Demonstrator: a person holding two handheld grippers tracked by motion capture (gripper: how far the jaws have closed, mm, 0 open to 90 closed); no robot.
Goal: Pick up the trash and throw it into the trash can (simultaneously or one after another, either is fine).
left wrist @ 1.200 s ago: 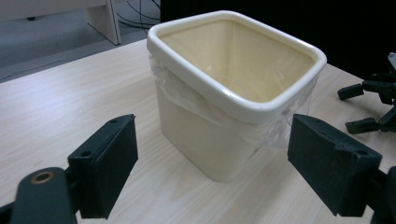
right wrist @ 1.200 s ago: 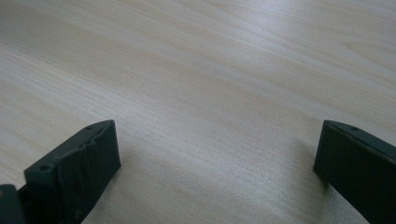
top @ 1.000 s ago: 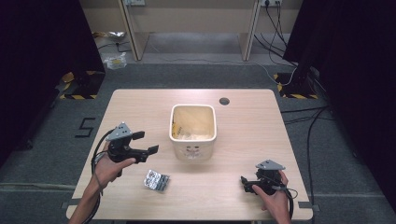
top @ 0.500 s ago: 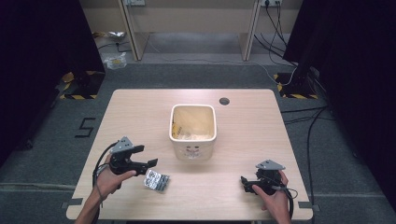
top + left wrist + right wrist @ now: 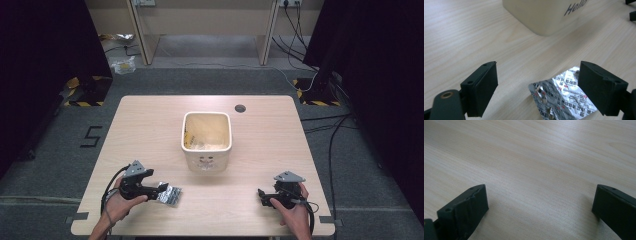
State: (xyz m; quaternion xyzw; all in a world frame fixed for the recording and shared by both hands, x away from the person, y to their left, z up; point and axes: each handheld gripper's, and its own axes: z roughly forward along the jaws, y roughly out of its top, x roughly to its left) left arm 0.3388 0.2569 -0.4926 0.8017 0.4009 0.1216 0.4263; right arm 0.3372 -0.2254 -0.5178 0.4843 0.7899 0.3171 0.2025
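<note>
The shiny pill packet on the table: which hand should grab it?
Probably the left. The left gripper is open with the shiny pill packet lying flat between its jaws. The right gripper rests far off, open over bare table.

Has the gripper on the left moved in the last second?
Yes. The left gripper has moved away from the cream bin, toward the table's near edge, to the silver blister pack.

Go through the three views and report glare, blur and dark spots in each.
High view: the table is evenly lit, while the room's sides fall to black. Left gripper view: the foil blister pack throws bright glare, and the cream bin is slightly soft. Right gripper view: the far wood is blurred, with a pale sheen at top.
</note>
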